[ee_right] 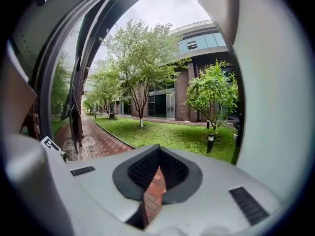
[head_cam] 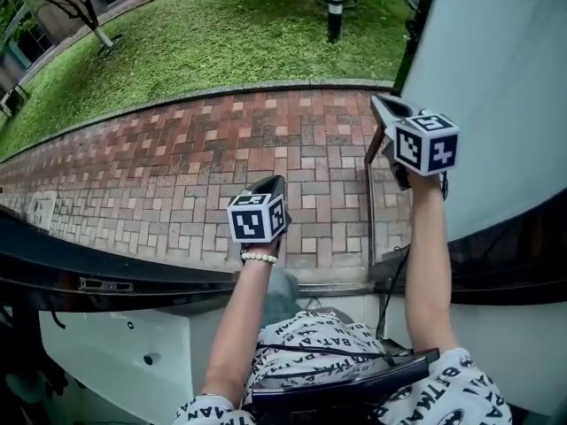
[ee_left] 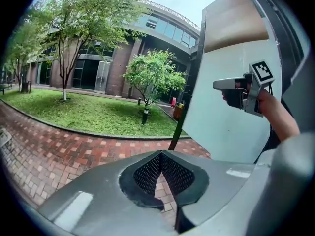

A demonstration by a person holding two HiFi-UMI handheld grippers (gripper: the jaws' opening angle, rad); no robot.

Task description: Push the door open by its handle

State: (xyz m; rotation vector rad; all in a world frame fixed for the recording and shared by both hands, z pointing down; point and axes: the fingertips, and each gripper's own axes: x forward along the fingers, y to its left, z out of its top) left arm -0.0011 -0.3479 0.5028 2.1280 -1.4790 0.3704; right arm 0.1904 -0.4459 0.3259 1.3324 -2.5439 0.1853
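A short black lamp post (head_cam: 334,16) stood in a lawn (head_cam: 204,34). Just behind the post grew a small bushy tree (ee_left: 155,73), and a taller tree (ee_left: 64,38) stood well to the post's left on the same grass. Beyond the post rose a brick-and-glass building (ee_left: 108,63). Nearer than the post, a pale kerb (head_cam: 221,89) edged the grass, with red brick paving (head_cam: 221,166) nearer still. A square cover (head_cam: 40,209) lay in that paving, far to the post's left.

L gripper (ee_left: 160,153) closed, R gripper (ee_left: 219,84) by door (ee_left: 221,127).
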